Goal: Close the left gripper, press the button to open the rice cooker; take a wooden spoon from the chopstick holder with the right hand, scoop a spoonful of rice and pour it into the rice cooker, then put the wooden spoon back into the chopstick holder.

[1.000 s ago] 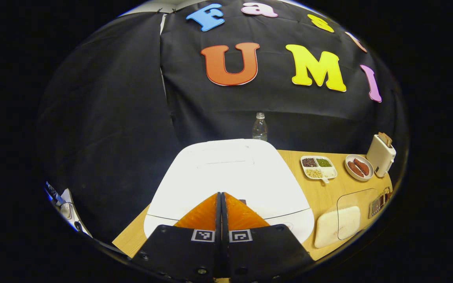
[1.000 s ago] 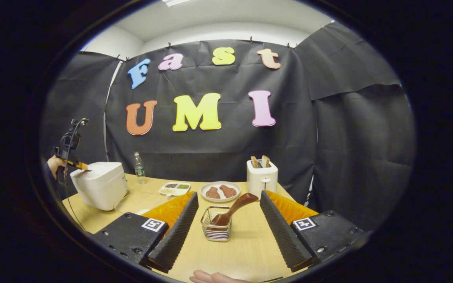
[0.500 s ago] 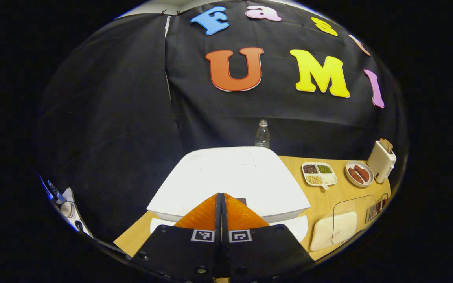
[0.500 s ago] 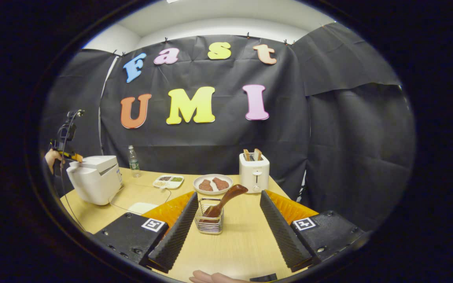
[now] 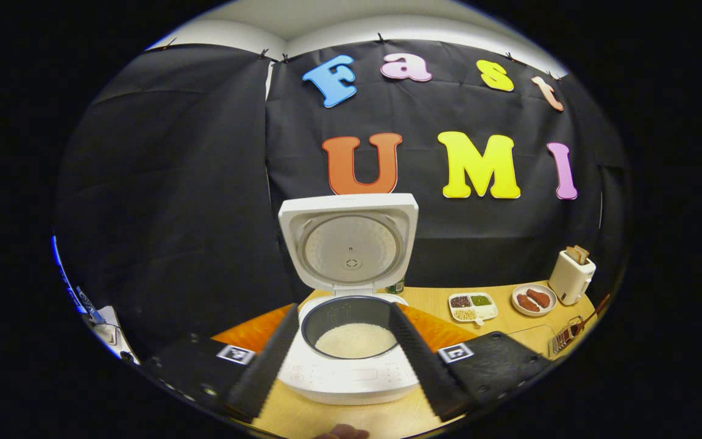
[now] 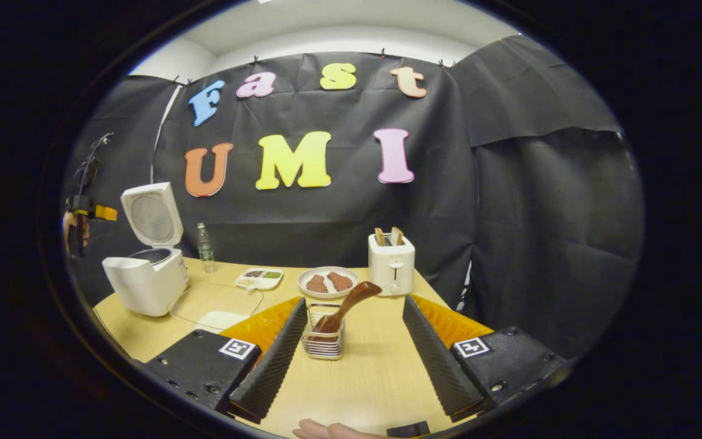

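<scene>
the rice cooker sits open between the wide left gripper fingers. the right gripper is wide too, with the wooden spoon just ahead.

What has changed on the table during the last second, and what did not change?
The rice cooker lid swung up and now stands open. The left tool opened and drew back. The right tool remains open before the wooden spoon in the chopstick holder.
</scene>
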